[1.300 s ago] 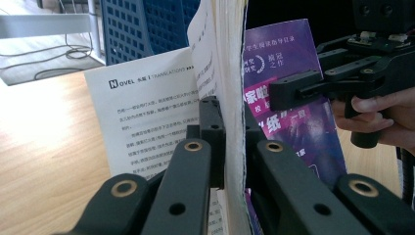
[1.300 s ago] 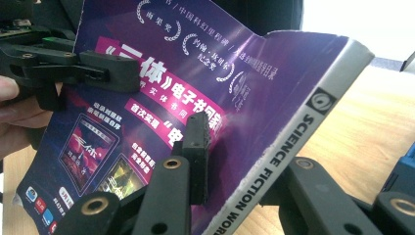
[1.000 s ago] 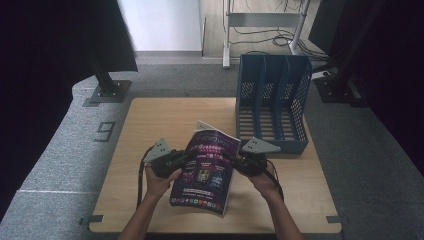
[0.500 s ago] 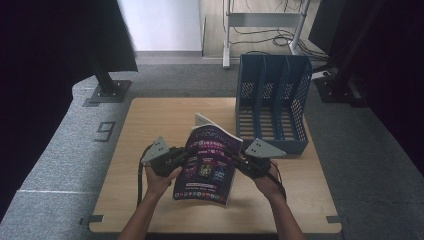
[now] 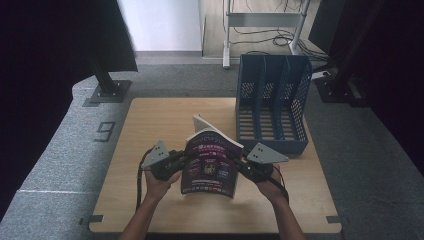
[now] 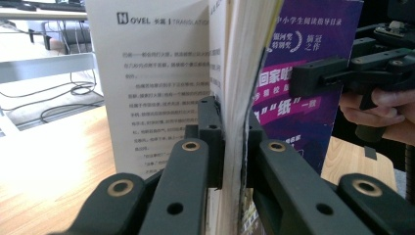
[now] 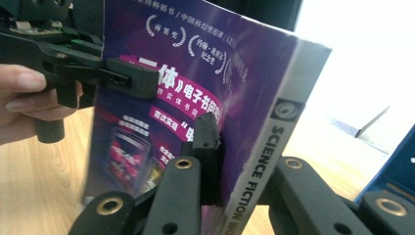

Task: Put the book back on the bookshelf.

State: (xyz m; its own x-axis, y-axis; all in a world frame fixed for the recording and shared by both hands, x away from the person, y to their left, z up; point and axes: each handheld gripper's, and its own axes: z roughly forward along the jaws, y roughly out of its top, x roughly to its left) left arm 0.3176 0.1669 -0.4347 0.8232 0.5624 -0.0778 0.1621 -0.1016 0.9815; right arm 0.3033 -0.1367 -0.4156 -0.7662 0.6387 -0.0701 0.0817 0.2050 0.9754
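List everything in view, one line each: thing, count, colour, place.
book: 1, purple cover, held upright over the table's near middle
file rack: 1, blue, three slots, table's far right
table: 1, light wood, centre
floor marker 9: 1, dark, on the grey floor left of the table
metal stand: 1, grey, behind the table
left tongs: 1, black, shut on the book's page edge
right tongs: 1, black, shut on the book's spine side

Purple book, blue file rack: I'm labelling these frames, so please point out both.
Purple book [image 5: 209,165], high view, middle of its cover.
Blue file rack [image 5: 272,145], high view, front lip of its base.
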